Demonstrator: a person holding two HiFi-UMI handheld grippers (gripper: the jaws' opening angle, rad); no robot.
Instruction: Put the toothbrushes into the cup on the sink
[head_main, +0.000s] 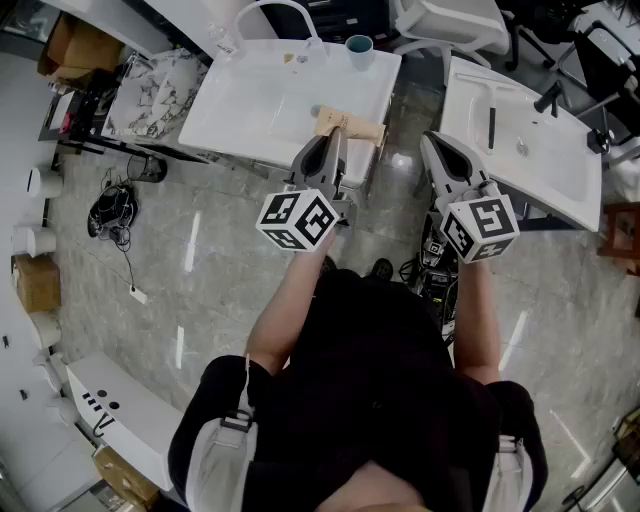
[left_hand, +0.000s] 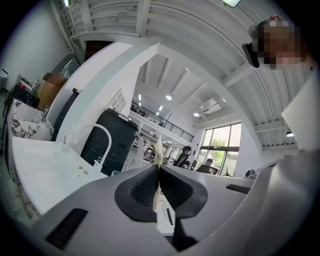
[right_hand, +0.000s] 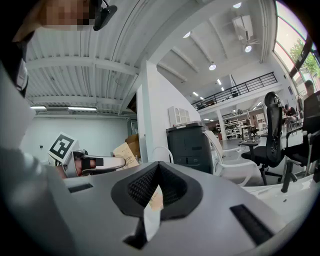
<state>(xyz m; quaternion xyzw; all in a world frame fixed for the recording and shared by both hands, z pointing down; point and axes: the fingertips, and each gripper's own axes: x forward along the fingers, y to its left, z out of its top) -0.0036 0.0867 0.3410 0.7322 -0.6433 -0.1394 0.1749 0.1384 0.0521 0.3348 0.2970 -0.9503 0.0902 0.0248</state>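
Note:
A teal cup (head_main: 359, 50) stands on the back rim of the white sink (head_main: 250, 110), near its faucet (head_main: 272, 8). My left gripper (head_main: 337, 135) is held over the sink's front edge, shut on a tan paper toothbrush package (head_main: 352, 125). In the left gripper view the package (left_hand: 158, 150) shows edge-on between the shut jaws (left_hand: 159, 172), and the cup (left_hand: 115, 173) is small beyond them. My right gripper (head_main: 436, 145) is to the right, over the gap between the sinks. It is shut (right_hand: 159, 172) on a small strip of tan and white paper (right_hand: 153, 205). No bare toothbrush is visible.
A second white sink (head_main: 520, 150) stands at the right with a black faucet (head_main: 548, 97) and a dark stick (head_main: 491, 127) on it. A marbled counter (head_main: 150, 95) is left of the first sink. Cables (head_main: 110, 212) lie on the grey floor. The left gripper (right_hand: 80, 160) shows in the right gripper view.

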